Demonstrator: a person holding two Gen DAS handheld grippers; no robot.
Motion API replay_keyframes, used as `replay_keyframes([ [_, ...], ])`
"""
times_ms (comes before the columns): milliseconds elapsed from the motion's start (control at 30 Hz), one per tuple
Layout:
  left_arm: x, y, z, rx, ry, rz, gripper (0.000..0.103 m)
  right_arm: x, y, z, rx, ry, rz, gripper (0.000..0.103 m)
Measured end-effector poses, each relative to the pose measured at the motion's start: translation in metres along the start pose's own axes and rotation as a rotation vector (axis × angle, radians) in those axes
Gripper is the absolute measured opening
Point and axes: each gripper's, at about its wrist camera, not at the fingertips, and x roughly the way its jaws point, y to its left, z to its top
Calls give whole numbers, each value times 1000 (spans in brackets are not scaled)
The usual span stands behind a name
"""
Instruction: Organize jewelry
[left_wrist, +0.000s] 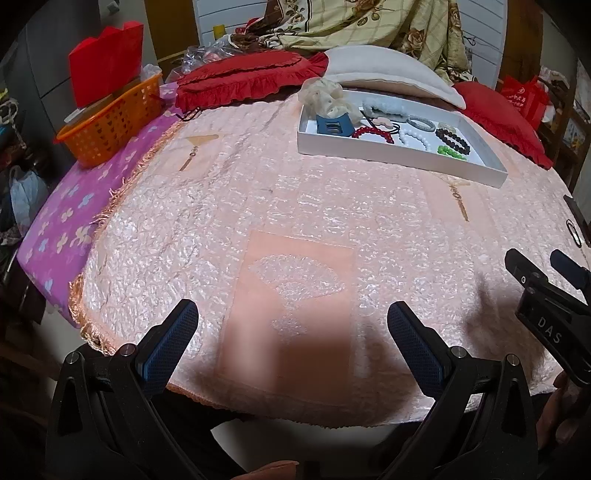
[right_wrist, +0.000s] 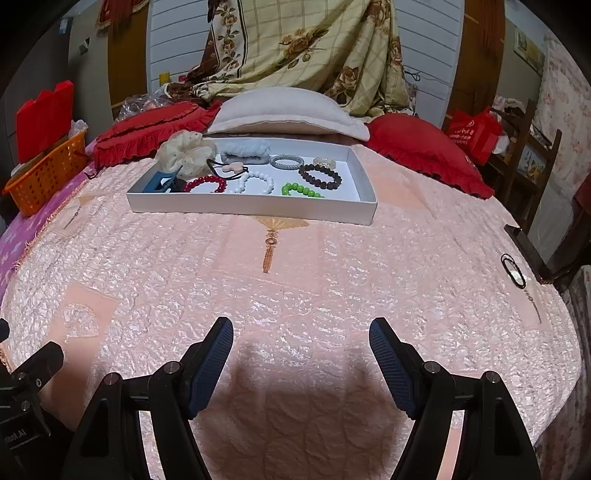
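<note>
While both your grippers hover over the near edge of the bed (right_wrist: 295, 266), the left gripper (left_wrist: 291, 325) and right gripper (right_wrist: 301, 343) are spread wide and hold nothing. Well ahead, toward the pillows, lies the tray (right_wrist: 251, 206). It holds red (right_wrist: 205, 183), white (right_wrist: 256, 181), green (right_wrist: 301, 190) and dark (right_wrist: 320, 175) bead bracelets, a scrunchie (right_wrist: 186, 151) and a blue clip (right_wrist: 162, 181). A black hair tie (right_wrist: 513, 271) lies alone near the bed's right edge.

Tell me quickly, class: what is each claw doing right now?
Left claw: open, holding nothing, above the pink bedspread.
Right claw: open, holding nothing.
</note>
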Motion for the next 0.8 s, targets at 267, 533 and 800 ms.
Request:
replay_keyframes([
  [267, -4, 5, 12, -2, -32, 13, 103, 0, 1, 9, -15, 1, 14, 74],
  [533, -18, 14, 43, -11, -116, 43, 103, 5, -12, 44, 19, 6, 26, 74],
  [800, -24, 15, 60, -24, -100, 47, 103, -4, -23, 58, 58, -7, 29, 74],
])
